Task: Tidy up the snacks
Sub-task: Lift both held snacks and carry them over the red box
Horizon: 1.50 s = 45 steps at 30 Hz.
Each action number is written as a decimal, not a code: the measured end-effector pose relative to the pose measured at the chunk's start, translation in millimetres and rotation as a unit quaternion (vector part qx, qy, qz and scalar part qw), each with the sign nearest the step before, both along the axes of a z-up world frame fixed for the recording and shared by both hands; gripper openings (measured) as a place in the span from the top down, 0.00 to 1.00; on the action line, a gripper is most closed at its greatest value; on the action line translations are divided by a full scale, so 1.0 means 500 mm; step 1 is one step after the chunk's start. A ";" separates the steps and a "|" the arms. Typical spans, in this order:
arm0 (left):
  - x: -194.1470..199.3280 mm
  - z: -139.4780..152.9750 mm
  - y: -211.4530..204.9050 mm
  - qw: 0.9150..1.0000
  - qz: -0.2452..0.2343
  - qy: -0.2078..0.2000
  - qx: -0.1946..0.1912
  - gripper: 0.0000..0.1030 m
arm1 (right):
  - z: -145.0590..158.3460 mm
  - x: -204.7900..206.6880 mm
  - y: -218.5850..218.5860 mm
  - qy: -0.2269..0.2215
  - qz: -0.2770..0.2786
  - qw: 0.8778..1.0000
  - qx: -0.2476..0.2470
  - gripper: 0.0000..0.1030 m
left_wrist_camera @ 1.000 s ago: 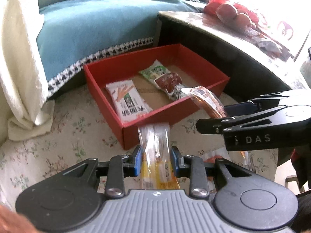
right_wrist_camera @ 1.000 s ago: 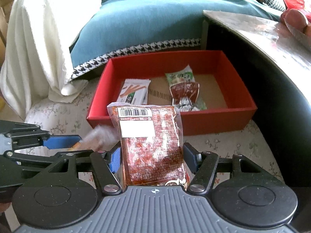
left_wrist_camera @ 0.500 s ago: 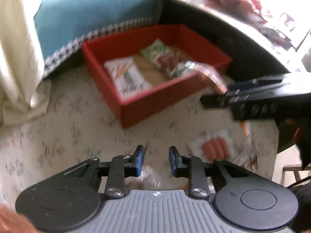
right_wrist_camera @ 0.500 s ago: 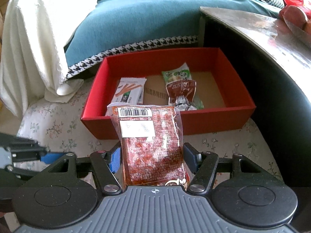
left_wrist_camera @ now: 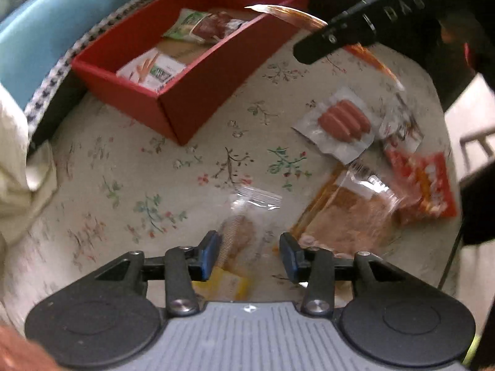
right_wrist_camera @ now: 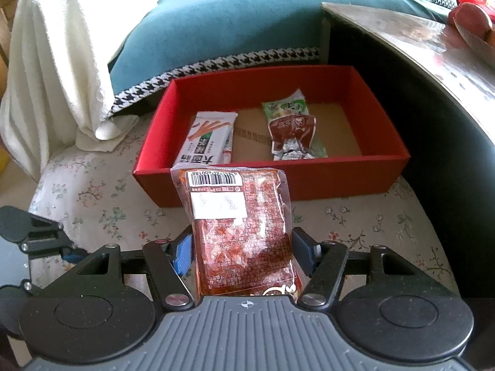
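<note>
1. The left tool has just been spreading its jaws; a clear packet lies loose between them on the flowered cloth. Lift clear before regrasping.
2. The right tool is clamped on a red packet, upright, barcode on top, just short of the red box. Carry it over the near wall, then release.
</note>
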<state>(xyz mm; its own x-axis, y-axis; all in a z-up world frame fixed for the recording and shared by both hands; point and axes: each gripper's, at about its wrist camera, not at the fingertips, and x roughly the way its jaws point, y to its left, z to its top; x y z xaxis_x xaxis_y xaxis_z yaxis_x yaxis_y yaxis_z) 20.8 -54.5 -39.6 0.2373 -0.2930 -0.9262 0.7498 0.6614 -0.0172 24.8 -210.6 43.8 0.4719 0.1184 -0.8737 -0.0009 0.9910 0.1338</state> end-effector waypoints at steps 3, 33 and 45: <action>0.021 -0.018 0.010 1.000 0.002 0.012 -0.018 0.56 | -0.004 0.008 0.008 0.002 0.004 1.000 0.000 0.31; -0.001 0.110 0.006 0.990 0.099 -0.060 -0.076 0.81 | 0.029 0.026 -0.005 -0.036 -0.015 0.999 -0.009 0.31; 0.084 0.148 -0.027 0.980 0.140 -0.099 -0.102 0.81 | 0.049 0.073 -0.030 -0.057 -0.044 0.997 -0.020 0.31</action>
<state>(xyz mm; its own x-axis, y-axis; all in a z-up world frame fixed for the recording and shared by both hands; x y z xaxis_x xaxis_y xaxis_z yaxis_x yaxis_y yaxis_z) 62.6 -68.1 34.3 0.5046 -0.3641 -0.7828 0.5411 0.8399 -0.0418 61.3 -225.4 68.2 0.5760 0.0391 -0.8165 0.0726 0.9925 0.0987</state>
